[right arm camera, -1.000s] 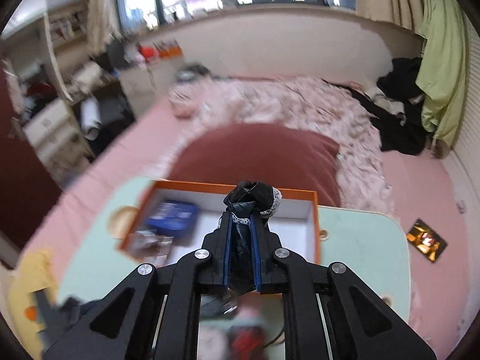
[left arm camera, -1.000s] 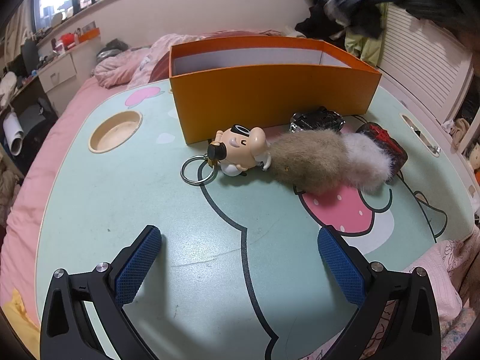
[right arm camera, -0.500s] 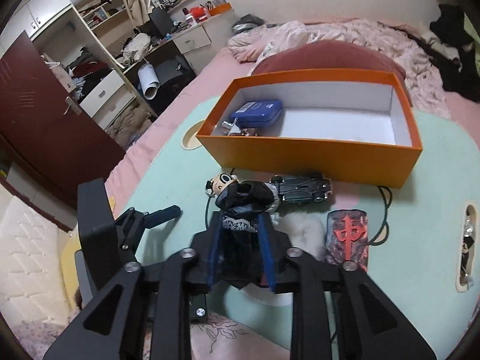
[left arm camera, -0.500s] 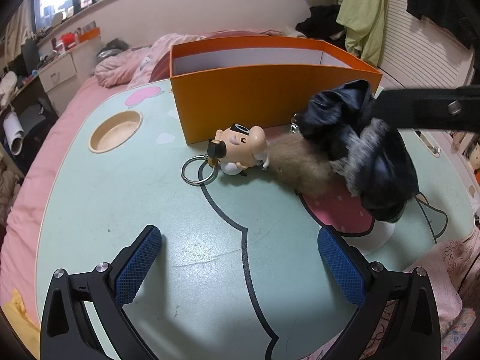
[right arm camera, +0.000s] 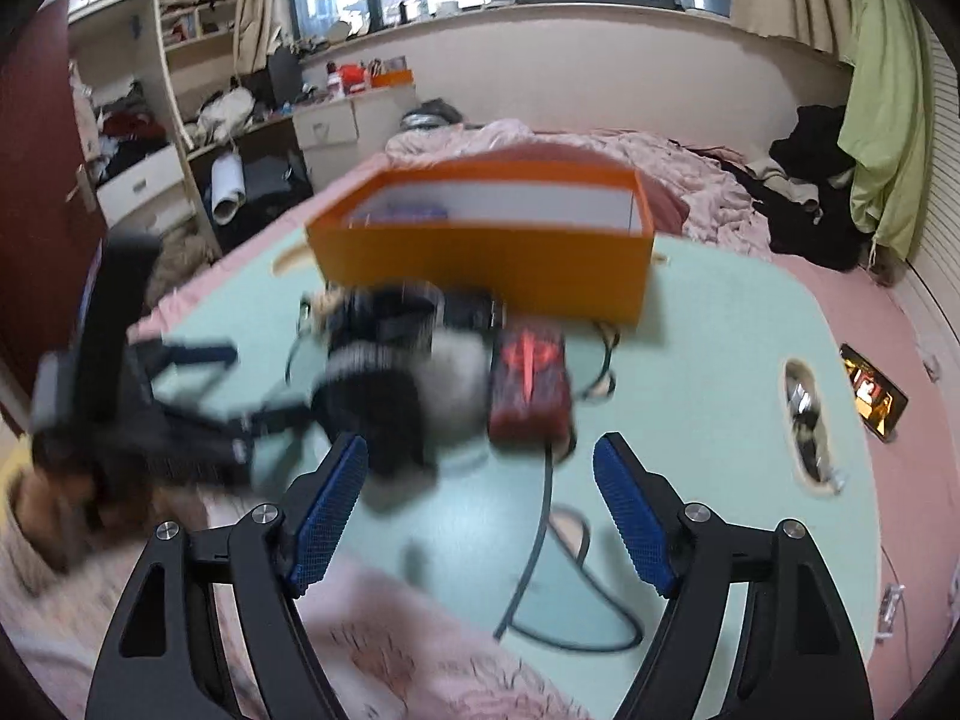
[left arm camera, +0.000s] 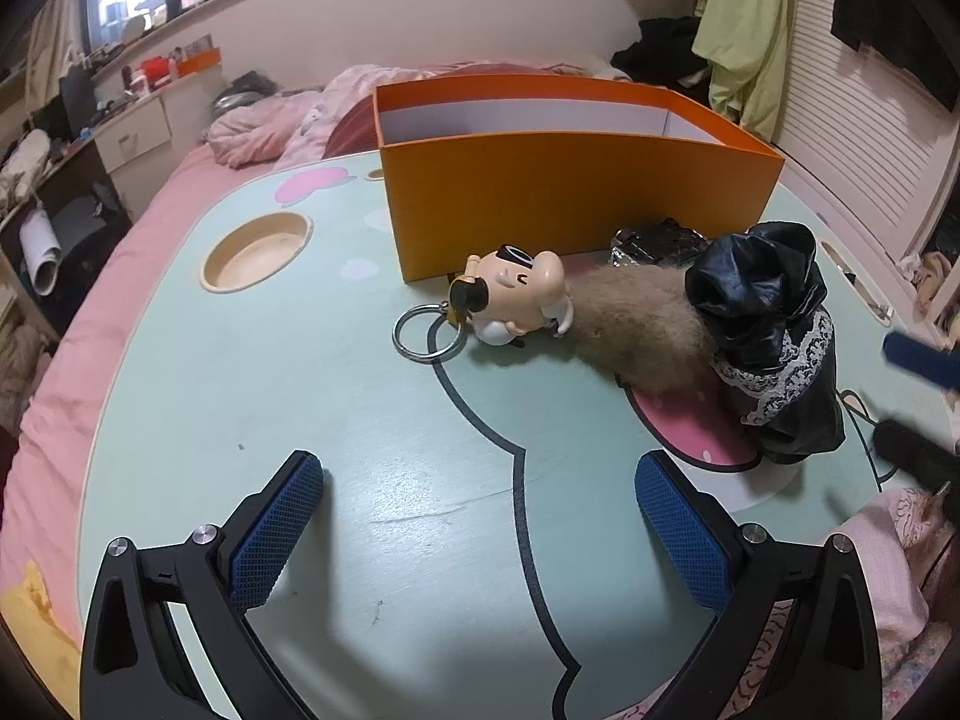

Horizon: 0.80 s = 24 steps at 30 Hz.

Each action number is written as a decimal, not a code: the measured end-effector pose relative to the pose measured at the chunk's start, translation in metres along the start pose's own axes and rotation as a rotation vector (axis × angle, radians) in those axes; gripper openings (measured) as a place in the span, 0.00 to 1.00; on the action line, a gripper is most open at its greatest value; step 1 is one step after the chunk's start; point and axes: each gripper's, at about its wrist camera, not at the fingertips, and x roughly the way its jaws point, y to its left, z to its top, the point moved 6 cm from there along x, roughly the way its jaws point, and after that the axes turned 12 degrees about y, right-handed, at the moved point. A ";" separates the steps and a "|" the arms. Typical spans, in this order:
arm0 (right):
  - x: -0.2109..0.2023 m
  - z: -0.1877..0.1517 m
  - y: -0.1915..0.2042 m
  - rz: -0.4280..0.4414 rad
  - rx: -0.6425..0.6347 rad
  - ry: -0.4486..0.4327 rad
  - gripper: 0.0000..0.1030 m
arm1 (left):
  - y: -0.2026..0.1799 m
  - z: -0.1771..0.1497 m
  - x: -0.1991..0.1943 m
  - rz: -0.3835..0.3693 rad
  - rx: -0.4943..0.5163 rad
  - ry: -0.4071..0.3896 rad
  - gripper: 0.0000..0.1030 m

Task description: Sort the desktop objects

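Note:
A black shiny garment with lace trim [left arm camera: 768,336] lies on the right end of a beige fur tail [left arm camera: 636,336], on the mint table [left arm camera: 360,420]. My right gripper [right arm camera: 480,450] hovers just in front of the garment [right arm camera: 372,384]. Its jaws are opening, with nothing between the pads. One blue right fingertip [left arm camera: 918,360] shows at the edge of the left wrist view. A pig keychain figure [left arm camera: 516,294] with its ring [left arm camera: 427,333] lies before the orange box [left arm camera: 570,192]. My left gripper [left arm camera: 480,474] stands open and holds nothing, low over the table.
A black toy car [left arm camera: 654,237] sits against the box front. A red-and-black case [right arm camera: 528,378] and a dark cable [right arm camera: 540,540] lie right of the fur. The table has a round cup recess [left arm camera: 258,252] and a slot [right arm camera: 804,414]. Pink bedding surrounds the table.
The right gripper came down toward the table with the black garment, set it on the fur tail and opened off it. The left gripper has not moved.

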 end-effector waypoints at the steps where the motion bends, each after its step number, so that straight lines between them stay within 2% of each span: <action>1: 0.005 -0.003 0.001 -0.021 -0.012 0.003 0.76 | 0.000 0.000 0.000 0.000 0.000 0.000 1.00; 4: 0.027 -0.008 0.006 -0.074 -0.034 0.065 0.76 | -0.001 0.000 0.000 0.000 0.000 0.000 1.00; 7: 0.031 -0.006 0.007 -0.061 -0.033 0.074 0.84 | -0.001 -0.001 -0.001 0.000 0.000 -0.001 1.00; 9: 0.032 -0.006 0.007 -0.059 -0.042 0.084 1.00 | -0.001 -0.002 -0.001 0.001 0.001 -0.002 1.00; 24: 0.031 -0.006 0.003 -0.055 -0.046 0.076 1.00 | -0.001 -0.002 -0.001 0.000 0.001 -0.002 1.00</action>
